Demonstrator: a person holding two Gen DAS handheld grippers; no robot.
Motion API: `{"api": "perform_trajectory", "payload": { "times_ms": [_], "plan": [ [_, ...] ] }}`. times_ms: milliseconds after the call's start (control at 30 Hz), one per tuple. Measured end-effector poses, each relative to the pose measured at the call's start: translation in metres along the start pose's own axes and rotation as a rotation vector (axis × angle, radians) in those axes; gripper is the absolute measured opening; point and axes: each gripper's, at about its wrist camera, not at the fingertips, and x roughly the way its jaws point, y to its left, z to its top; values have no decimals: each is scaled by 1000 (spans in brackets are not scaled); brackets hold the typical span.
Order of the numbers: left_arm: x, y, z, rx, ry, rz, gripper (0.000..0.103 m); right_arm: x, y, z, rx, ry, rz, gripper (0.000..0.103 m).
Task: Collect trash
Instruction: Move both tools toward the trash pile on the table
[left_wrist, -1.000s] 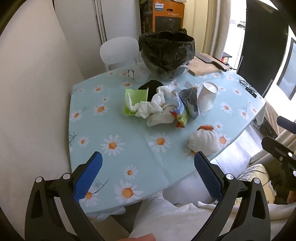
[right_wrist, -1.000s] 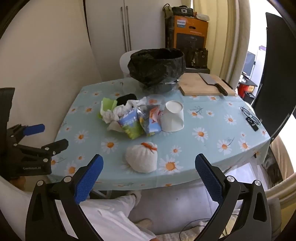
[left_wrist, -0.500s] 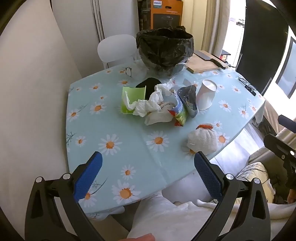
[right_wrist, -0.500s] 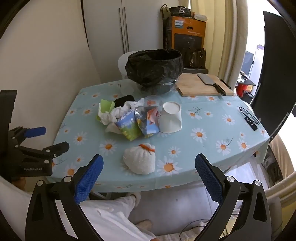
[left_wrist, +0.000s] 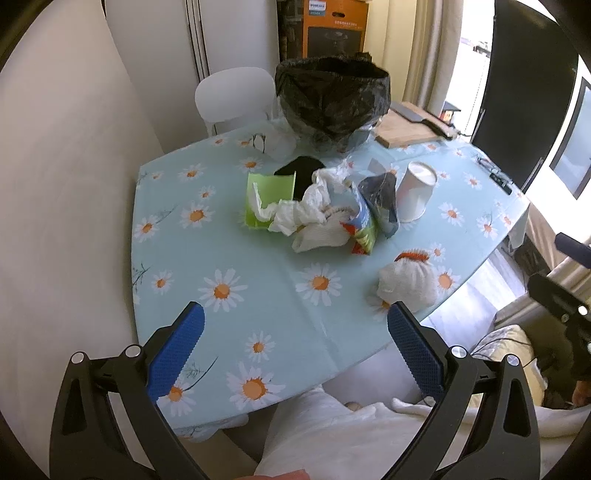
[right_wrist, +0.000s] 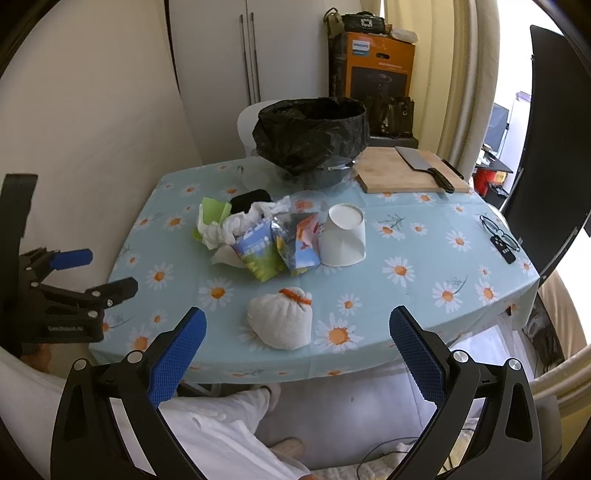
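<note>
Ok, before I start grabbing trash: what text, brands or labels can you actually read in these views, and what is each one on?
"PHILIPS": blue label on the orange cardboard box behind the table; it looks like this, small and soft.
"GenRobot.AI": side of the left gripper body, seen from the right wrist; faint, best guess.
White line across the box's dark panel: too small to read.
Printing on the snack wrappers: crumpled and blurred, unreadable.
Nothing else legible.

Wooden cutting board (right_wrist: 406, 171) at the table's far right corner, cleaver (right_wrist: 424, 166) lying on it, eyeglasses (right_wrist: 496, 227) and a small black remote (right_wrist: 502, 251) touching near the right edge, white chair (left_wrist: 236, 96) behind the far edge, orange appliance box (right_wrist: 380, 64) beyond.
</note>
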Motion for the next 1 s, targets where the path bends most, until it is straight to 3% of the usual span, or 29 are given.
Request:
{"api": "perform_trajectory", "payload": {
  "times_ms": [500, 733, 1000],
  "plan": [
    [6, -3, 5, 29, 16, 17, 97, 8, 2, 1, -2, 18, -3, 95],
    [10, 2, 8, 16, 25, 24, 97, 16, 0, 2, 2, 55, -29, 95],
    [20, 13, 21, -1, 66, 7, 97, 31, -4, 6, 2, 118, 5, 95]
  ]
}}
